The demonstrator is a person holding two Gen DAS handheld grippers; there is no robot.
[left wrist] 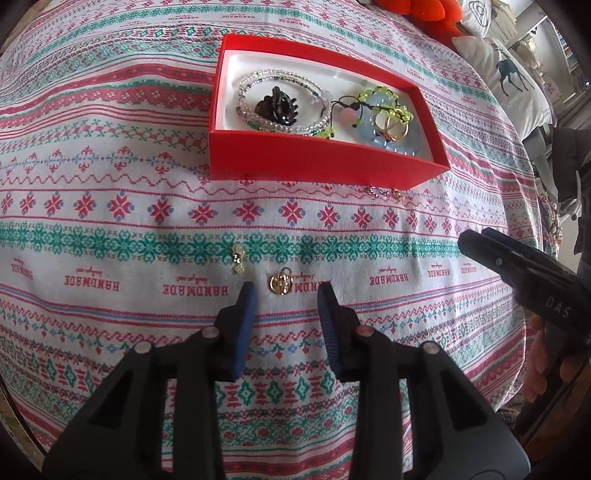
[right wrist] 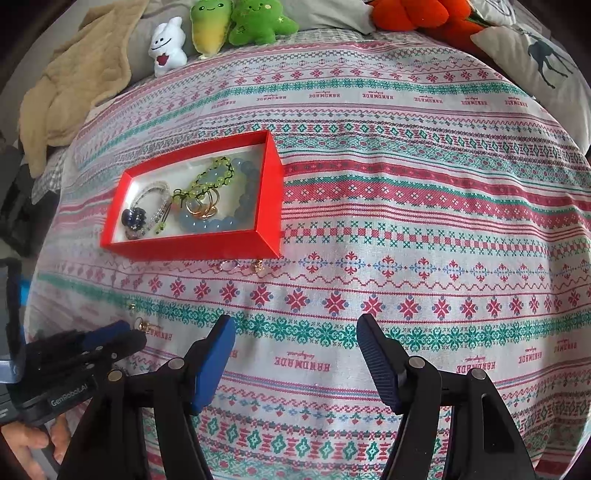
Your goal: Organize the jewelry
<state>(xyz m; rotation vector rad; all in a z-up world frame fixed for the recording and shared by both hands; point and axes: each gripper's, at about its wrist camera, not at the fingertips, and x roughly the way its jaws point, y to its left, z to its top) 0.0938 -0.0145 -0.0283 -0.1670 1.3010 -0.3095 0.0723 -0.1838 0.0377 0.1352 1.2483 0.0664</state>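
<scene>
Most jewelry already lies in the red box [left wrist: 317, 162]; a gold ring [left wrist: 279, 283], a small earring [left wrist: 238, 257] and another piece [left wrist: 386, 192] remain on the bedspread [left wrist: 110, 206]. Left gripper [left wrist: 286, 291] jaws narrow, empty, just short of the ring; right gripper [right wrist: 295, 325] jaws wide, empty.

Beside the red box's [right wrist: 192, 245] near wall, a small pinkish piece [right wrist: 258, 266] on the patterned cloth [right wrist: 406, 229] is too tiny to identify. The orange plush [right wrist: 410, 13] is cut by the top edge. The left claw [right wrist: 110, 338] partly hides the gold earring [right wrist: 142, 325] there.
</scene>
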